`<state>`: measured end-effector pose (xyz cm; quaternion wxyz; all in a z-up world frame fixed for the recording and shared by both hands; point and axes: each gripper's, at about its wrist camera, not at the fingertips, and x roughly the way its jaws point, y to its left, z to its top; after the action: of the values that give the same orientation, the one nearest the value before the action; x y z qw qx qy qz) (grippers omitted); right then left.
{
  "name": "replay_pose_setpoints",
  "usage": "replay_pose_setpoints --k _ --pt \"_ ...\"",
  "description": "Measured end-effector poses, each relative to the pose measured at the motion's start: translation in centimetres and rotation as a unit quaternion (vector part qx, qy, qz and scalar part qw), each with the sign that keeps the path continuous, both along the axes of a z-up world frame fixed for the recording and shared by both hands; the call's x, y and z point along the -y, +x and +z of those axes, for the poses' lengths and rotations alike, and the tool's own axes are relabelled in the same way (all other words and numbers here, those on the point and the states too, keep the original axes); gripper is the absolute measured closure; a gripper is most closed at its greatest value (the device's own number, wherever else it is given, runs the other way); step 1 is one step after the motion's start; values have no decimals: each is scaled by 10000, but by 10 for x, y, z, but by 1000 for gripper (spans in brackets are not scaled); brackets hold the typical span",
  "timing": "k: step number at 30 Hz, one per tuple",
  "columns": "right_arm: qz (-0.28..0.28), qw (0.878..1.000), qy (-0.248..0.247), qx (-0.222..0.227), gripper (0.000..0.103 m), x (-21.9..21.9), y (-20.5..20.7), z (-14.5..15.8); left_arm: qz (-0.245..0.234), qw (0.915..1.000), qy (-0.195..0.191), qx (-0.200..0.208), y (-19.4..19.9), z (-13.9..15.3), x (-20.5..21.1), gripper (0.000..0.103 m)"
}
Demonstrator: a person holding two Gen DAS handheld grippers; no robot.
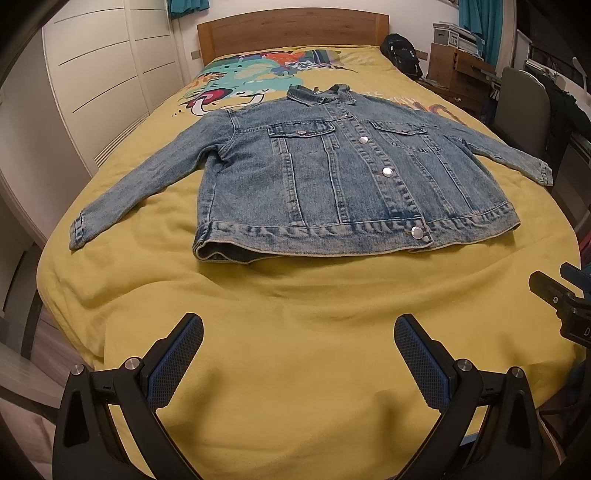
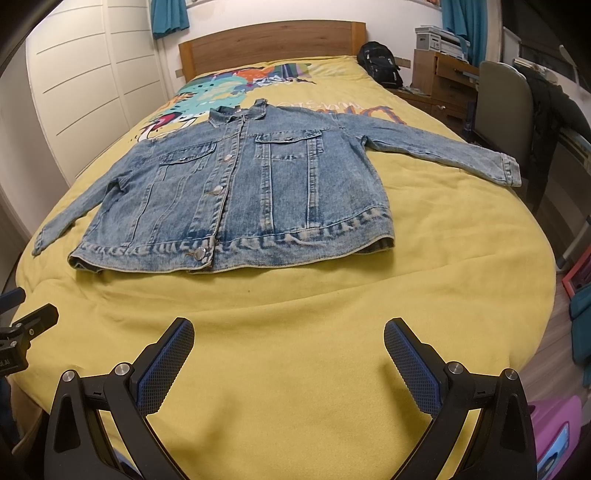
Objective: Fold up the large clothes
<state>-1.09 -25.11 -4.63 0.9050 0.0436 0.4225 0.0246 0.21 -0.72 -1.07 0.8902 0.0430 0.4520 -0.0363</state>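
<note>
A blue denim jacket point(image 1: 332, 177) lies flat and buttoned, front up, on the yellow bedspread point(image 1: 295, 332), collar toward the headboard, both sleeves spread out to the sides. It also shows in the right wrist view point(image 2: 240, 192). My left gripper point(image 1: 298, 332) is open and empty, above the bedspread short of the jacket's hem. My right gripper point(image 2: 289, 338) is open and empty, also short of the hem. The right gripper's body shows at the right edge of the left wrist view point(image 1: 565, 299).
A wooden headboard point(image 1: 291, 33) stands at the far end. A black backpack point(image 2: 380, 68) sits at the bed's far right corner. White wardrobe doors point(image 1: 99, 74) line the left. A desk and chair point(image 2: 506, 110) stand on the right. A pink box point(image 2: 554, 432) is on the floor.
</note>
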Motion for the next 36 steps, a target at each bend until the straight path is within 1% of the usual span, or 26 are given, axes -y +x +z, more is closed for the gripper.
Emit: replay_pose_setpoints --k 21,28,33,36 --pt "9 10000 31 -59 0 0 0 1 -89 9999 11 -71 1 -2 0 1" --pt "-2 9996 270 -123 0 9 8 5 36 9998 163 54 10 2 -9 1" --pt "-178 9990 398 -33 0 25 24 18 132 9988 409 237 26 10 -19 1" --pt "-286 9986 434 40 0 37 36 24 121 9989 396 197 35 11 -24 1"
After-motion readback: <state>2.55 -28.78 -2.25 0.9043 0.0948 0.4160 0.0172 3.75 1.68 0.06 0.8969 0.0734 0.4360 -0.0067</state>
